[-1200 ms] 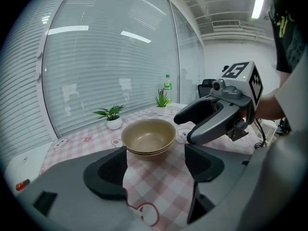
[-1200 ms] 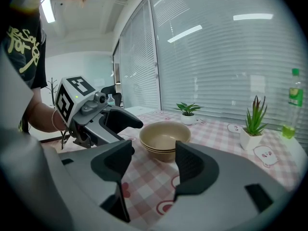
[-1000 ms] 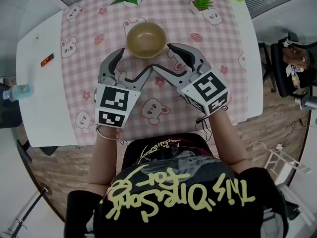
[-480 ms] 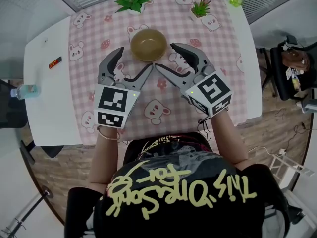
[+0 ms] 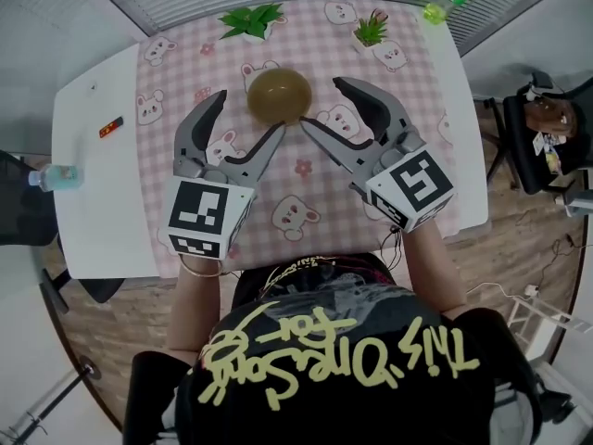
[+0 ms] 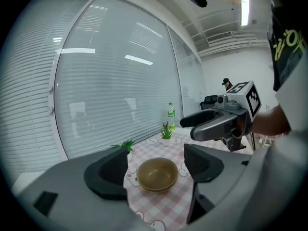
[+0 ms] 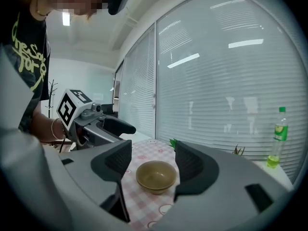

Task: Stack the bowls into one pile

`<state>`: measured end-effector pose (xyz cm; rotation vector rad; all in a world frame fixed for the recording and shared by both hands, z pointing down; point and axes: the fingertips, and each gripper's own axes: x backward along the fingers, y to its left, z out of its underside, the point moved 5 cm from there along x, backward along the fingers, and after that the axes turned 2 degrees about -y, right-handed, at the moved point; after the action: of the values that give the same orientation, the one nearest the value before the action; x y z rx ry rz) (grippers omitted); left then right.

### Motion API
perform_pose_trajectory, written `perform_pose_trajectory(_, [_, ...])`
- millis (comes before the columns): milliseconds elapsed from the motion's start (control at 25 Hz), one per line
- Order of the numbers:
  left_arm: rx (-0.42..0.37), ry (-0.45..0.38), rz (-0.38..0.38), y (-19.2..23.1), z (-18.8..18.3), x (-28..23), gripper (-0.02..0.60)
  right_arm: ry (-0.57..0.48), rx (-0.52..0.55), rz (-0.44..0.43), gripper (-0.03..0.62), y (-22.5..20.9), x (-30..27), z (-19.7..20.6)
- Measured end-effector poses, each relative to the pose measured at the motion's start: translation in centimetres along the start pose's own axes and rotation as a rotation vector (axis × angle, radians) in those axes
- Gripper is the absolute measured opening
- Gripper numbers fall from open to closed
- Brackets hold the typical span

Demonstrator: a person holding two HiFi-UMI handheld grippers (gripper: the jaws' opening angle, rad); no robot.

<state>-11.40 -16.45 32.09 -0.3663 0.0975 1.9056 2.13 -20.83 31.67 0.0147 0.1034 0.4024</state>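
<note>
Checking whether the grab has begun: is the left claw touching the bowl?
Apart. The left gripper view shows cloth between the bowl and each side of the open left claw.

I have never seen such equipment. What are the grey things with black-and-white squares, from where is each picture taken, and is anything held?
There is no robot here. A person holds a grey handheld left gripper and right gripper, one per hand. The marker cubes belong to them. The head view comes from a camera on the person's head, looking down. The other two come from cameras riding on each gripper, looking along its fingers. On the pink checked tablecloth stand a brown round bowl and two small green potted plants. Both grippers are open and hold nothing.
</note>
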Motion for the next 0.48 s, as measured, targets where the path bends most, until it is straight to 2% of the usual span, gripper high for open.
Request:
perform_pose_trajectory(240, [-0.009,-0.081,-0.005,0.0,-2.5,1.4,0.359,-0.067,0.012,0.008,0.287,0.3,1.1,-2.4])
perform_pose_trajectory(320, [-0.012,-0.113,0.000,-0.2,-3.4,1.9,0.346,-0.092,0.016,0.011,0.241,0.4,1.5,-3.2])
perform_pose_trajectory(480, [-0.023,-0.161,0.006,-0.5,-4.8,2.8,0.320,-0.146,0.021,0.005,0.206,0.7,2.1,-4.6])
